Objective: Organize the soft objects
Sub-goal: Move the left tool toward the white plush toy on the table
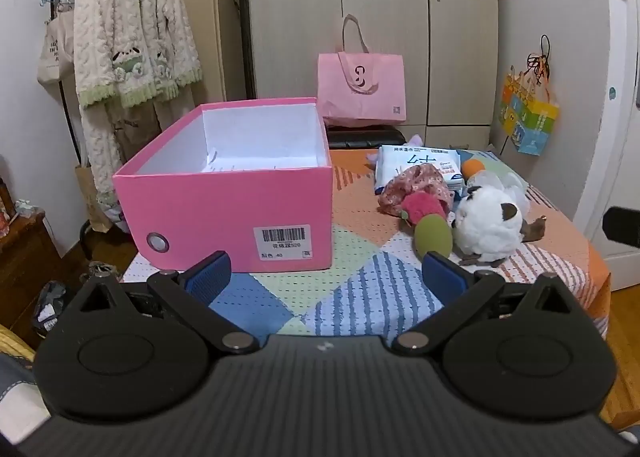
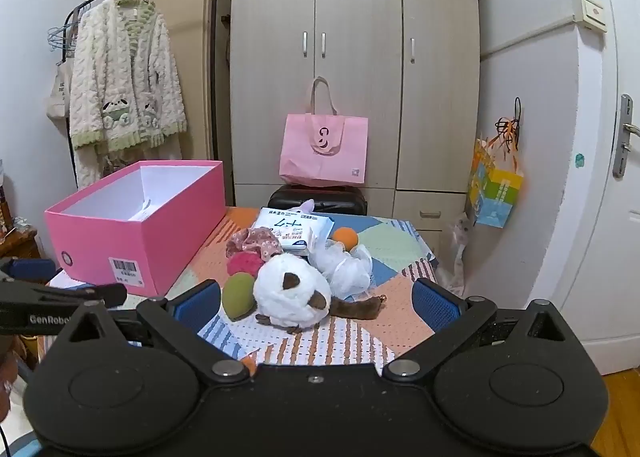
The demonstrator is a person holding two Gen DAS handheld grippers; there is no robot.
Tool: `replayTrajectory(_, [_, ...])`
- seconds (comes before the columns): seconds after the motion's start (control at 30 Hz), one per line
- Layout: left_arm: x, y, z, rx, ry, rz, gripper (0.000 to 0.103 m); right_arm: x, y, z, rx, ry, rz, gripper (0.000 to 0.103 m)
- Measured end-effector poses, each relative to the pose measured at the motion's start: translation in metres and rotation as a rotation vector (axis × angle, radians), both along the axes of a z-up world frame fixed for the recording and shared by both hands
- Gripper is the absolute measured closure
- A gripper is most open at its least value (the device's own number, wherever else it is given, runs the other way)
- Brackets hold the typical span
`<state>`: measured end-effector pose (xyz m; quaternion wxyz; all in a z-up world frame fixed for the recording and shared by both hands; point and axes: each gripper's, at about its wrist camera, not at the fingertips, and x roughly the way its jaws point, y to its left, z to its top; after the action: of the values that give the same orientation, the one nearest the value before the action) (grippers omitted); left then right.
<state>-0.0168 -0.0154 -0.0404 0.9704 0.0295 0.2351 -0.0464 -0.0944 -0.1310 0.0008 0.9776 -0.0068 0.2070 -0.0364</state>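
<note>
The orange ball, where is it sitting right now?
The orange ball lies toward the far side of the pile, right of the pink box. It sits just right of the wet-wipes pack and behind the white mesh pouf.

The pink box (image 1: pixel 224 213) looked like smooth matt cardboard with a metal eyelet. At its three o'clock, the white plush toy (image 1: pixel 488 223) was fluffy. The table cover (image 2: pixel 304 341) was perforated cloth. The gripper pads (image 2: pixel 434 307) were ribbed blue rubber.
</note>
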Motion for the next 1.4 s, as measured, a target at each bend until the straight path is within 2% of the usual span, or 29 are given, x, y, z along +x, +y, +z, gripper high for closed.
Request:
replayTrajectory(0.23, [-0.002, -0.001, -0.001, 0.030, -0.002, -0.001, 0.000, 0.002, -0.002, -0.005, -0.023, 0.012, -0.003, 0.000])
replayTrajectory(0.4, [-0.004, -0.002, 0.001, 0.031, -0.002, -0.007, 0.000, 0.006, -0.001, -0.009, -0.001, 0.010, -0.007, 0.000])
replayTrajectory(0.83, [-0.013, -0.005, 0.006, 0.035, -0.018, -0.041, 0.000, 0.005, 0.002, -0.008, -0.045, 0.017, -0.001, 0.000])
replayTrajectory(1.27, [-0.017, -0.007, 0.009, 0.047, -0.020, -0.040, 0.000, -0.001, -0.002, -0.007, -0.031, -0.001, 0.007, 0.000])
replayTrajectory(1.4, [-0.018, -0.011, 0.010, 0.055, -0.022, -0.043, 0.000, -0.005, 0.000, -0.006, -0.056, -0.013, 0.032, 0.000])
